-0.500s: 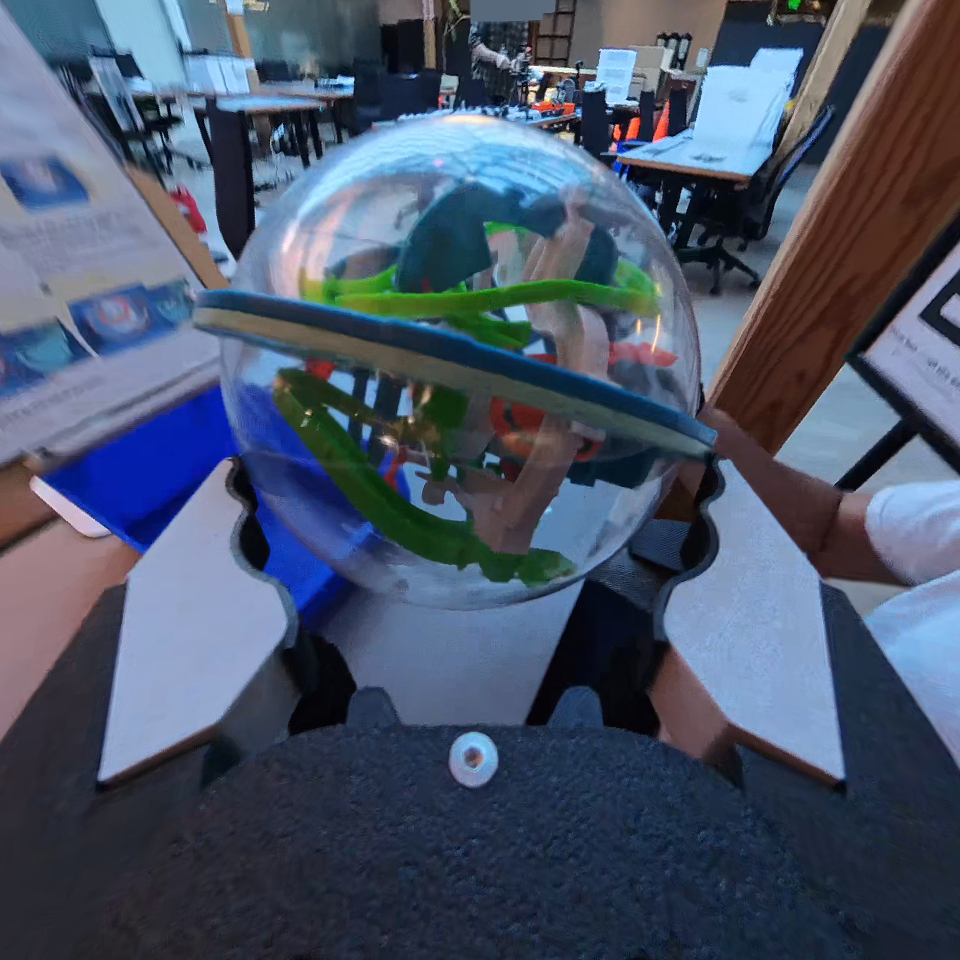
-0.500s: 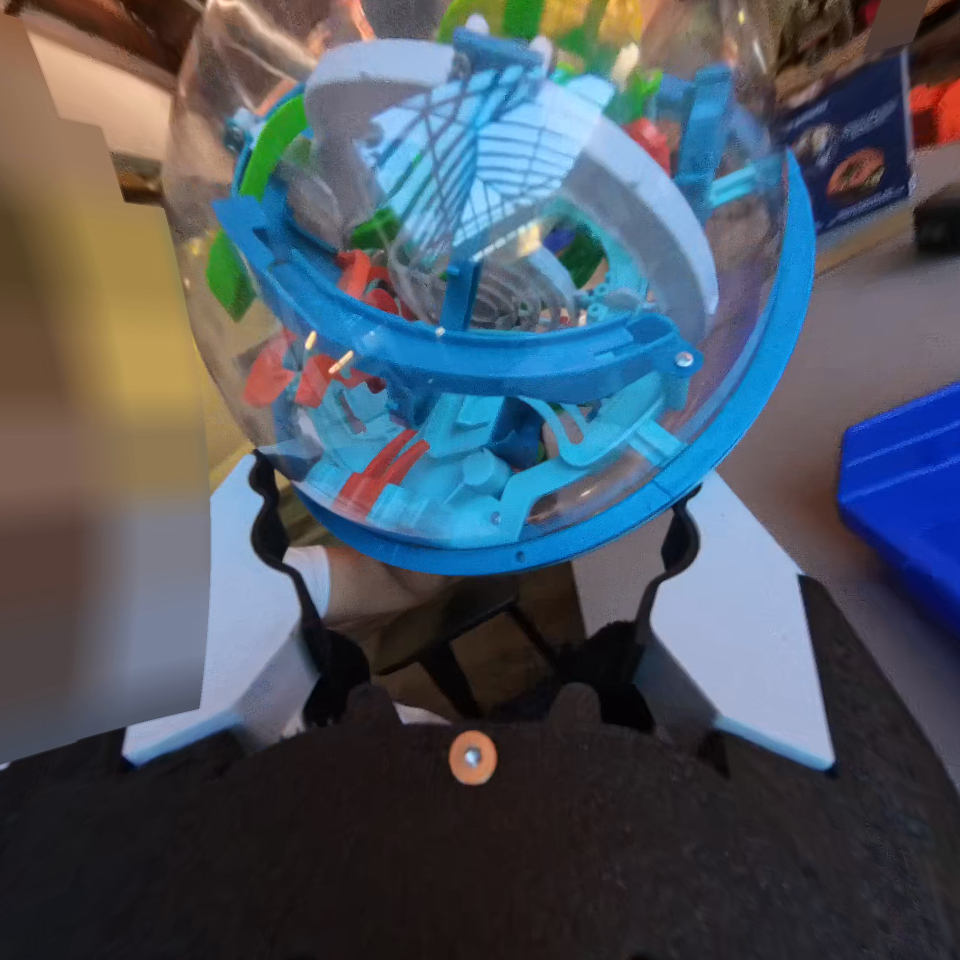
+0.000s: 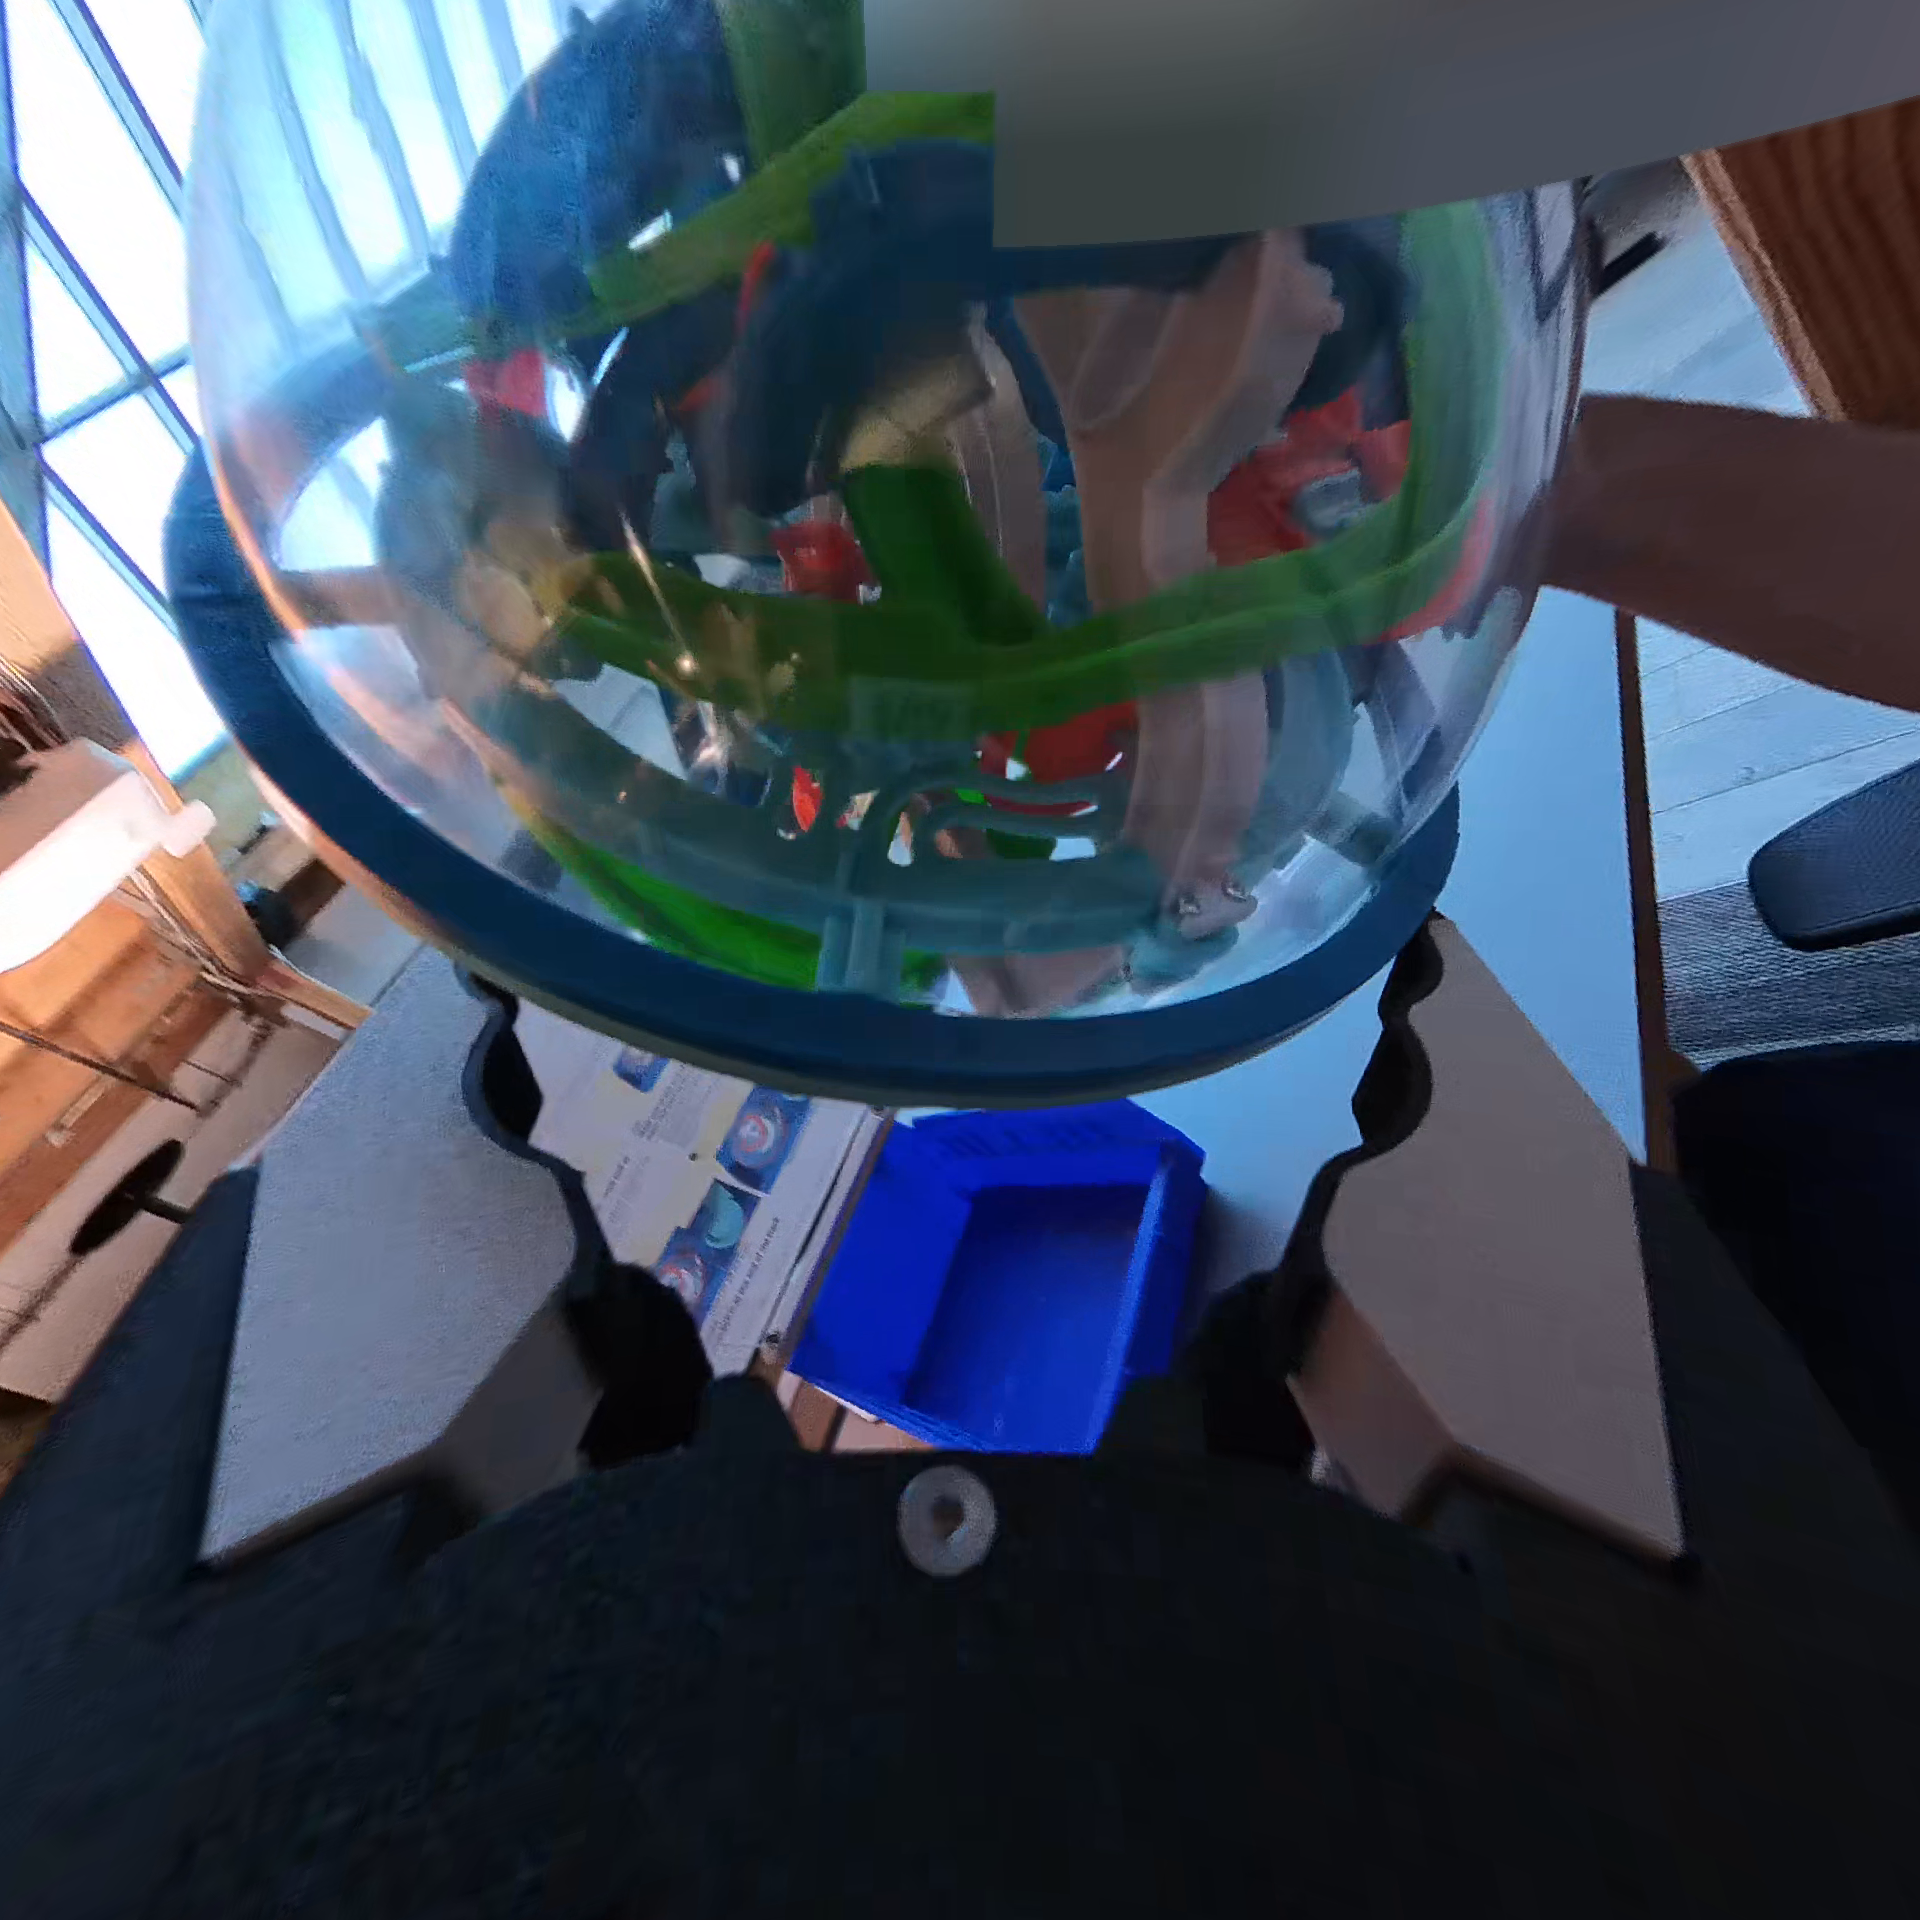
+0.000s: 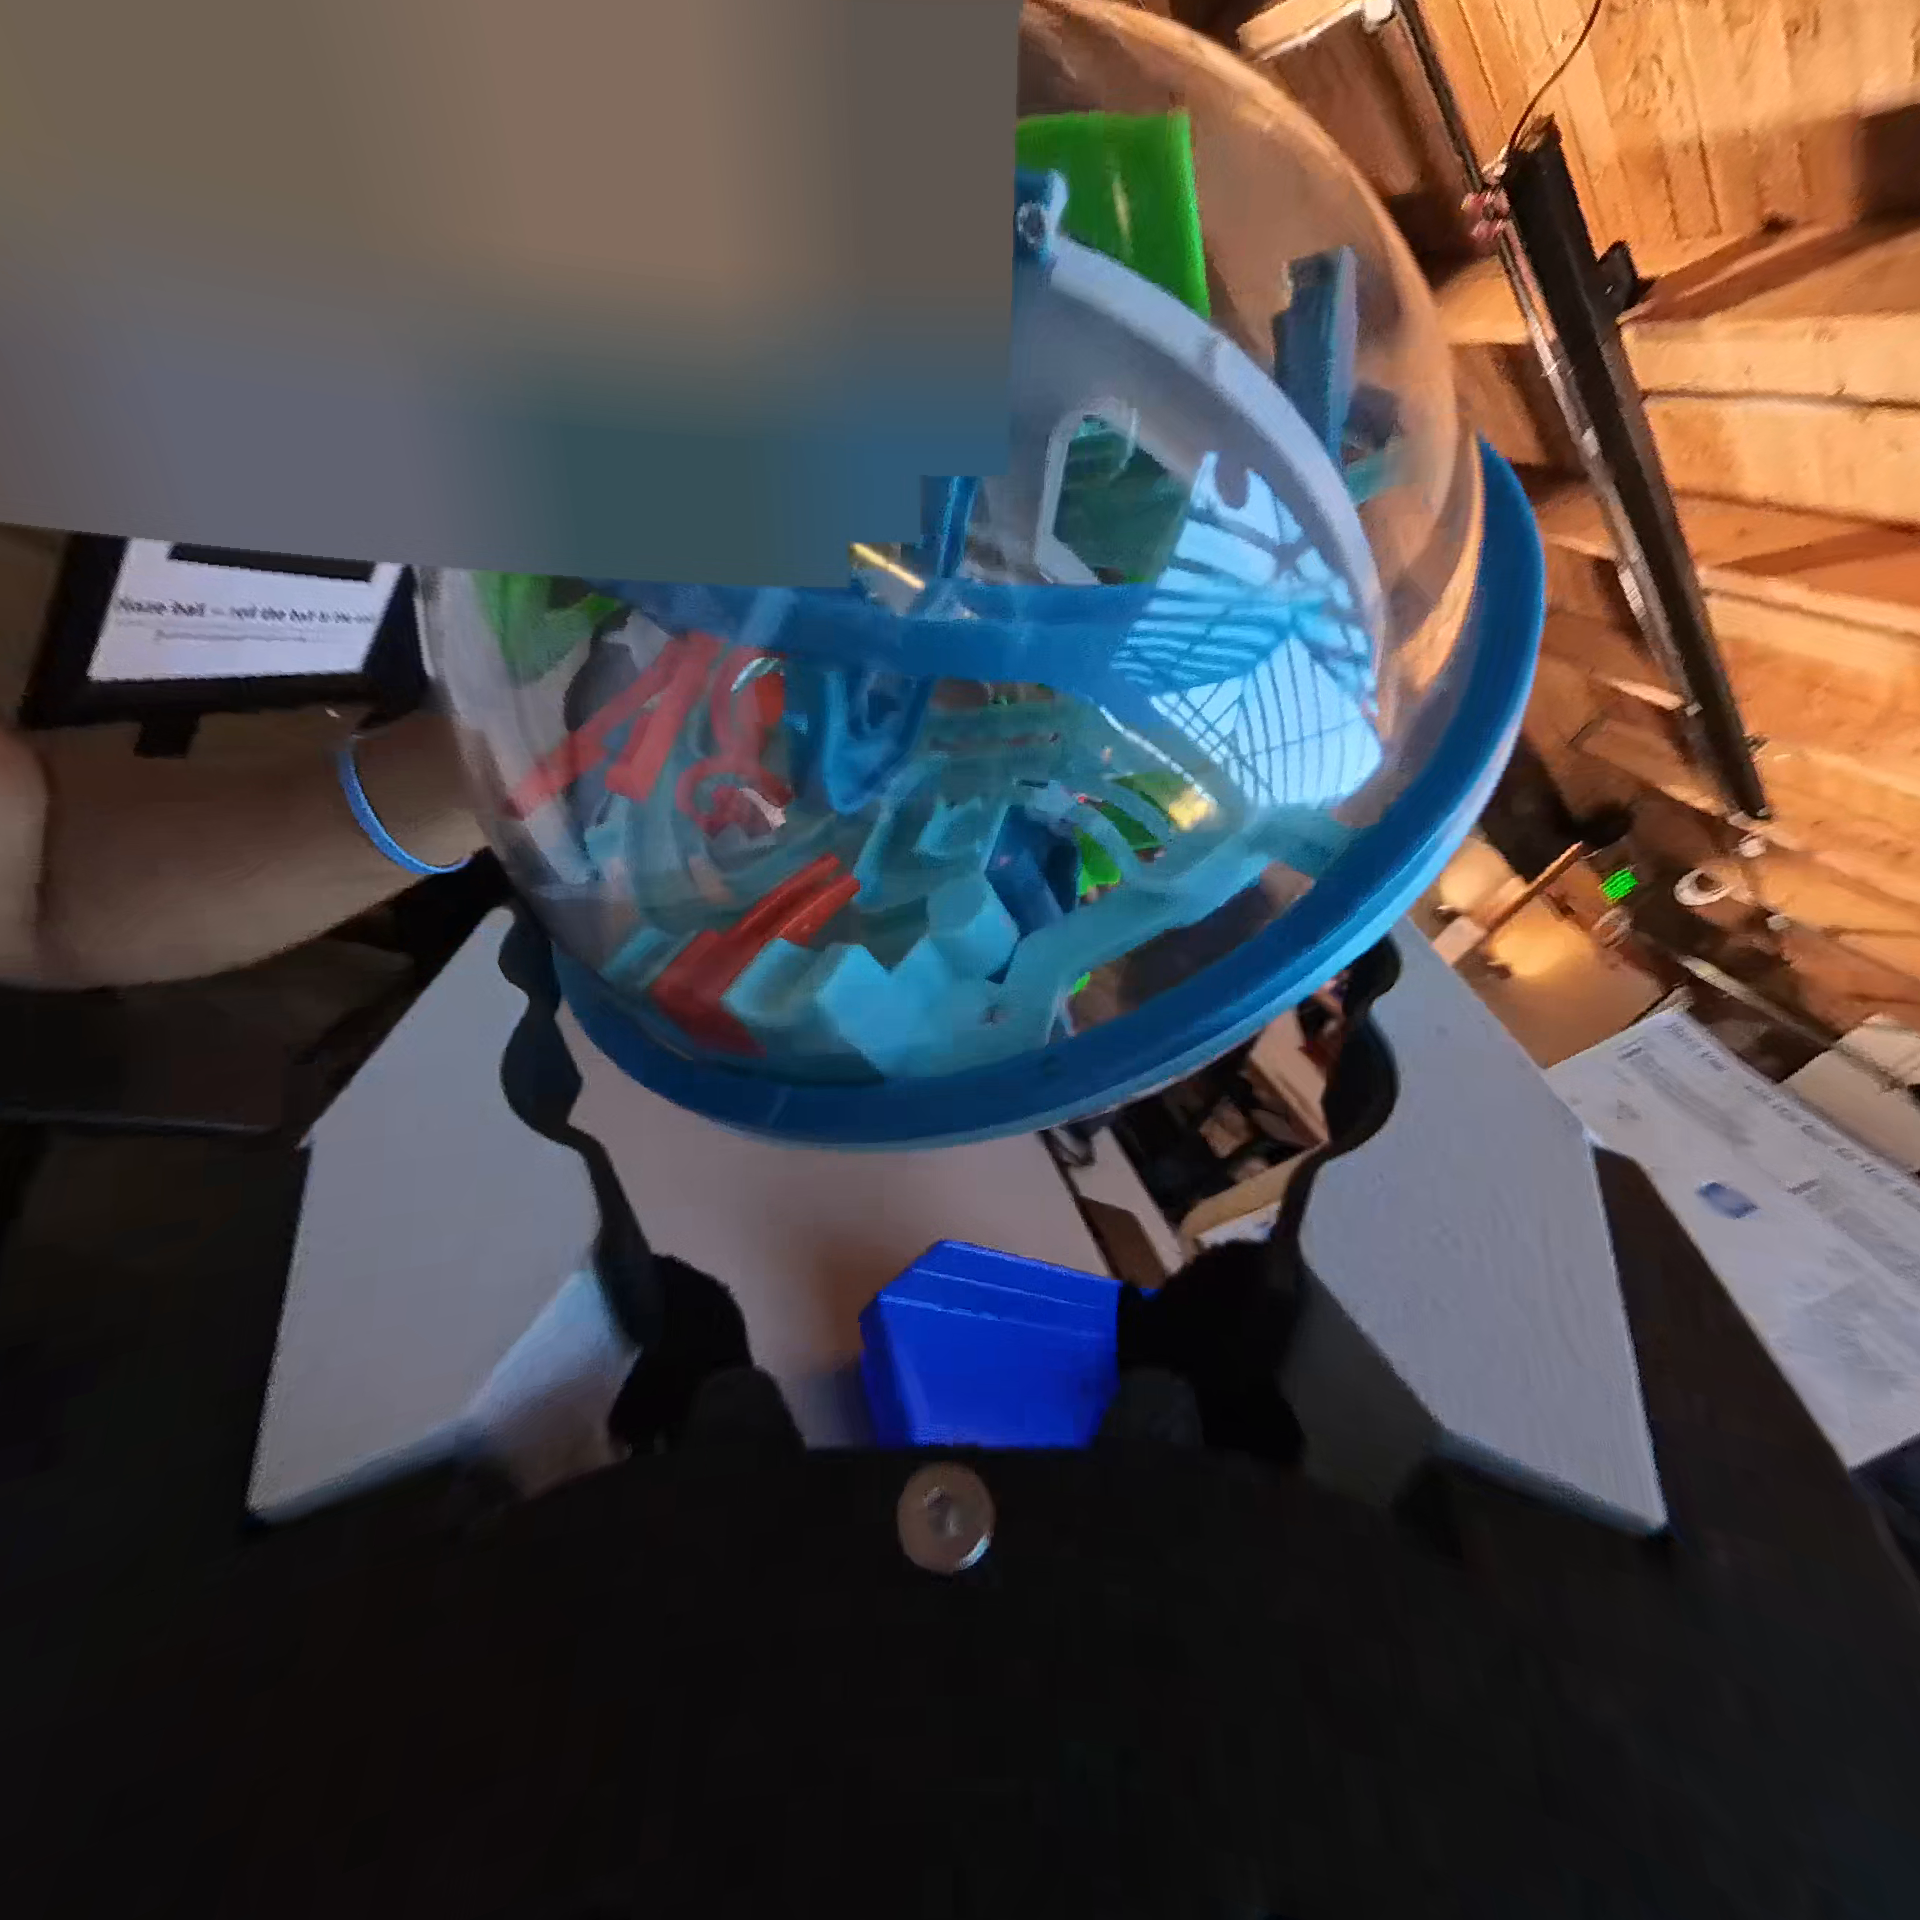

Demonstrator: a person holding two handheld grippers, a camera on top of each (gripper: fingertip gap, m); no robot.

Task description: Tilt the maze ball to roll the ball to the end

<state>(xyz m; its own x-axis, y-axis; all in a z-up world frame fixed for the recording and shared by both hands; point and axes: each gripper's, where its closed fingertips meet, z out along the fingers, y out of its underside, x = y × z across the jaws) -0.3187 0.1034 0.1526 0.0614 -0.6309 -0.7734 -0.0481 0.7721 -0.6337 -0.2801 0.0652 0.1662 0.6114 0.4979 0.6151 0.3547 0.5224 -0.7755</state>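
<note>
A: Maze ball (image 3: 852, 582) — where?

B: Aloft, clear of the desk (image 3: 1538, 748), pinched between both tools. Left hand-held gripper (image 3: 951, 997) spread wide, tips at the dark blue rim band (image 3: 727, 1029). Right hand-held gripper (image 4: 940, 997) likewise wide, tips on that band from the other side. Rim tilted in both views.

A: Contents of the sphere?

B: Green, red, tan and blue tracks inside the clear shell. The small ball itself: cannot pick it out.

A: Other containers?

B: Blue bin (image 3: 1029, 1278) on the desk below the sphere; visible interior is bare blue. Printed sheet (image 3: 707, 1174) just beside it. Right wrist view shows the same bin's outer wall only.

A: Anything else?

B: A person's forearm (image 3: 1714, 540) behind the sphere, at right.
</note>
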